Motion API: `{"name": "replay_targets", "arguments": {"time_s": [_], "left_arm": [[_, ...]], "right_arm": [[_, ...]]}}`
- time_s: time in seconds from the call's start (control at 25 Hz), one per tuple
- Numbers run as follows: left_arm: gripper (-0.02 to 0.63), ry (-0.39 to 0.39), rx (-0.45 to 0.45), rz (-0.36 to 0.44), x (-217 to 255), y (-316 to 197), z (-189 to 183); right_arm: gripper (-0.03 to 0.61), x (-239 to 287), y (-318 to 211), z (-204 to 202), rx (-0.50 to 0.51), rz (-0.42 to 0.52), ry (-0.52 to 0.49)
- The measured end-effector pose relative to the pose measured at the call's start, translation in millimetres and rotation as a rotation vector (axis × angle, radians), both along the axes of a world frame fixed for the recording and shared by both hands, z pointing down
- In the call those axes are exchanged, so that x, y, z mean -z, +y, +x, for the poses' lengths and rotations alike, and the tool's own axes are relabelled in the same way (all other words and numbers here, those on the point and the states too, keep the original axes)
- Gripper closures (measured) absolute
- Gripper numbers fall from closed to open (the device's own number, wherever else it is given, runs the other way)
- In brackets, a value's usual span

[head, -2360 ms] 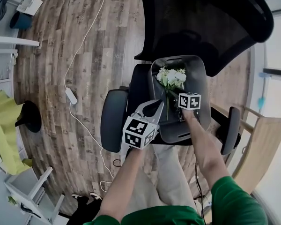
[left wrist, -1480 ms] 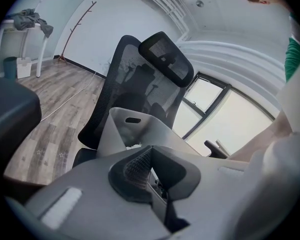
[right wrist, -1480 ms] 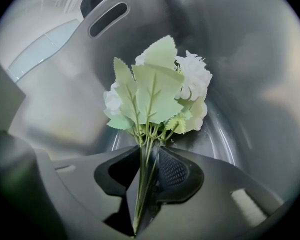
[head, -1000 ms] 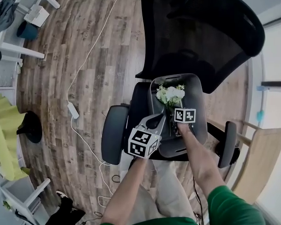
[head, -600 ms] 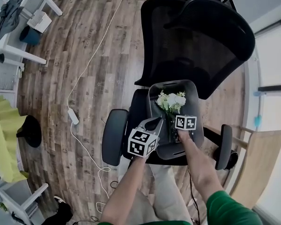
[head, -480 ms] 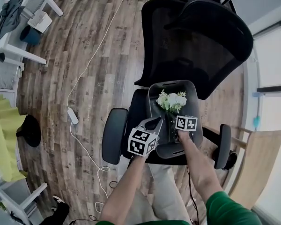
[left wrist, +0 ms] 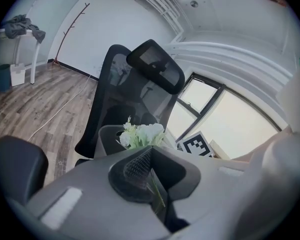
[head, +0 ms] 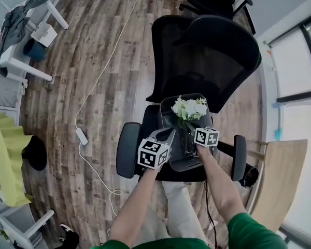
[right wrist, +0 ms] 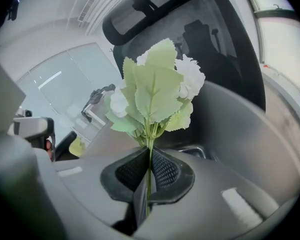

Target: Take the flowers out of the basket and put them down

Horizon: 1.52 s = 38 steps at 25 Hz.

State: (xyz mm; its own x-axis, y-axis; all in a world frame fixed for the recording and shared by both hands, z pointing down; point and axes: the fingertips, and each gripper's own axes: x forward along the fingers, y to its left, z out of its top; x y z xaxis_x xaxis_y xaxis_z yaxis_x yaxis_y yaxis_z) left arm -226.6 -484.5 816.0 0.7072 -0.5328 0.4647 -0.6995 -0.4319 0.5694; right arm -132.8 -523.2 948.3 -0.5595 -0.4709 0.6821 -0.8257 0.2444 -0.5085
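The black office chair carried the grey basket on its seat, and everything you needed sat in or beside that basket. The white flowers stood upright in it, with the blooms up at the basket's far rim and the stalk running down into its hollow, so the bunch's long axis pointed up and out of the basket's open top. Your right gripper reached into the basket from its near side and was clenched on the thin green stem below the leaves, the bunch rising straight above the pads. Your left gripper hung just outside the basket's left wall with its jaws slightly apart and gripping nothing. The right hand was plainly the one on the job, and I judged that a lift along the stem would clear the rim.
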Motion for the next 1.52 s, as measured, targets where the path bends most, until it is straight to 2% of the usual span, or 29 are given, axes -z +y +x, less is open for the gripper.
{"name": "replay_targets", "arguments": {"time_s": [0.32, 0.64, 0.84, 1.0, 1.28, 1.52], "left_arm": [[0.597, -0.013, -0.027, 0.076, 72.2, -30.7, -18.0], [0.597, -0.027, -0.071, 0.175, 166.6, -52.7, -24.2], [0.597, -0.013, -0.085, 0.247, 226.8, -64.4, -29.2], [0.597, 0.031, -0.087, 0.302, 270.6, -72.4, -28.5], [0.597, 0.084, -0.123, 0.388, 335.3, -83.4, -12.6], [0.597, 0.094, -0.173, 0.419, 347.0, -72.9, -15.6]], "right_arm": [[0.565, 113.3, -35.5, -8.3, -0.011, 0.146, 0.002], [0.566, 238.9, -44.7, -3.4, -0.037, 0.279, -0.012], [0.566, 323.1, -54.8, -3.8, -0.056, 0.389, -0.025], [0.566, 377.9, -50.5, -5.7, -0.08, 0.461, -0.027], [0.566, 442.4, -42.8, -5.8, -0.096, 0.546, -0.018], [0.566, 455.2, -33.0, -11.4, -0.134, 0.582, -0.007]]}}
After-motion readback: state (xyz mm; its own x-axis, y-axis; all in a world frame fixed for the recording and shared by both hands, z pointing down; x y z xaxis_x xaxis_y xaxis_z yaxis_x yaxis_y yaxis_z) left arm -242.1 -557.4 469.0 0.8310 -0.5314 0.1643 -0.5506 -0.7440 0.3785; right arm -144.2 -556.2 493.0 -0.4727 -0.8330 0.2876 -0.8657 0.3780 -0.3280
